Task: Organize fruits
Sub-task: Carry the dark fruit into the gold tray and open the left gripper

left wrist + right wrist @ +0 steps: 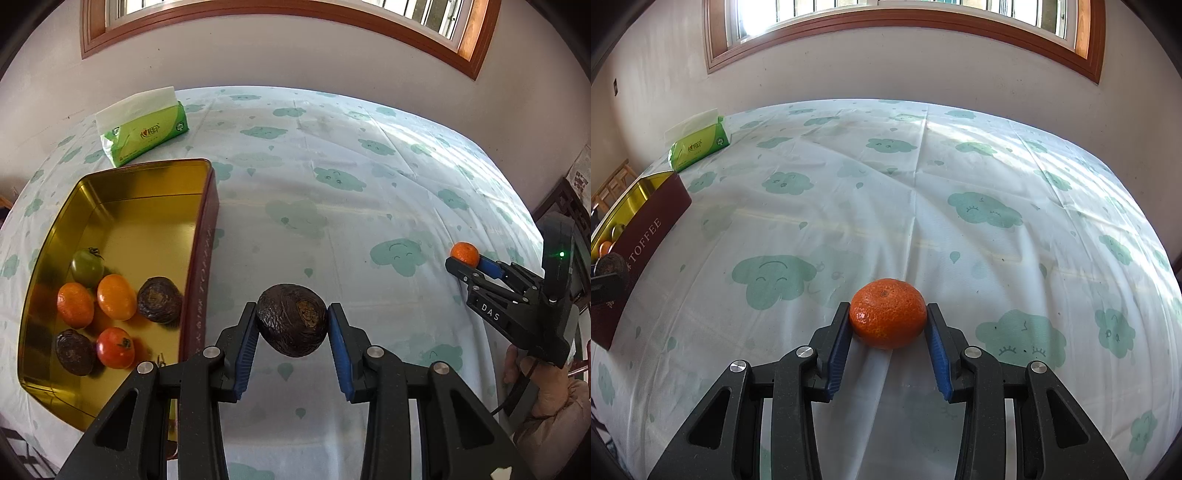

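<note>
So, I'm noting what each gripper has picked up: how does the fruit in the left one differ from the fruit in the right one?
1. The dark fruit in the left hand-held gripper is brown-black and wrinkled; the mandarin in the right hand-held gripper is bright orange with a fine-pored peel.
2. The dark fruit is close beside the gold tin; the mandarin is far from it.
Both are roundish, each clamped between blue pads.

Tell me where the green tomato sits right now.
In the left wrist view, the green tomato lies inside the gold-lined tin box at the left, farthest back of the fruits there, just behind the yellow-orange tomato and an orange tangerine.
</note>
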Motion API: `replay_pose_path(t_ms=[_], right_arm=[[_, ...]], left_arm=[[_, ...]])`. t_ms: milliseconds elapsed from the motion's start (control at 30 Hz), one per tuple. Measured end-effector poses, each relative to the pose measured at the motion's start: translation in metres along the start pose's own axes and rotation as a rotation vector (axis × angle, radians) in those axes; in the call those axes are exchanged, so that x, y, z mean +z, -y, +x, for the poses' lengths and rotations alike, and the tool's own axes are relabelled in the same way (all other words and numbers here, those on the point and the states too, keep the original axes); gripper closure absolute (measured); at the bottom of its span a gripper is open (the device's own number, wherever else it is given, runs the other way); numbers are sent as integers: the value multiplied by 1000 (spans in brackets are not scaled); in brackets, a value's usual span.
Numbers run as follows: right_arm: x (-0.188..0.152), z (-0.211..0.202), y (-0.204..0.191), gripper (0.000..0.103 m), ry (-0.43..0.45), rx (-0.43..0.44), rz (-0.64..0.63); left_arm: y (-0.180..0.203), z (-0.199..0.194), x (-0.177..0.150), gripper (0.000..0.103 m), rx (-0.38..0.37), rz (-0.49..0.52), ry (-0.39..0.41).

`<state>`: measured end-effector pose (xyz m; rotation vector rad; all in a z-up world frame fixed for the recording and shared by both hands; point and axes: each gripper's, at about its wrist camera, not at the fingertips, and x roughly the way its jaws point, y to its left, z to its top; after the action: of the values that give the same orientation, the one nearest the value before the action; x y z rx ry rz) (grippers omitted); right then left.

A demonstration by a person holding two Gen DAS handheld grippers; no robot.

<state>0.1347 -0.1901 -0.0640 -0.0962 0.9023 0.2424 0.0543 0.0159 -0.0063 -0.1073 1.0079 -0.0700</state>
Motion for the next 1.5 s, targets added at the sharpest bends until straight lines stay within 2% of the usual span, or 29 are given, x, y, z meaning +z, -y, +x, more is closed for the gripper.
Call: replay_pose_path(t_ms=[233, 500, 833, 1133, 1500], right_arm=[[0, 0, 0, 62, 0, -1, 0], [0, 0, 0, 62, 0, -1, 0], [0, 0, 0, 62, -1, -1, -1], [0, 0, 0, 62, -1, -1, -1], [0, 0, -1, 63, -1, -3, -2]], left_arm=[[-27, -21, 1, 69, 29, -30, 21], [-72, -36, 1, 69, 102, -91, 34], [-121, -33, -10, 69, 182, -150, -12], [-122, -23, -23, 69, 165, -150, -49], [-120, -22, -28, 68, 170, -136, -50]])
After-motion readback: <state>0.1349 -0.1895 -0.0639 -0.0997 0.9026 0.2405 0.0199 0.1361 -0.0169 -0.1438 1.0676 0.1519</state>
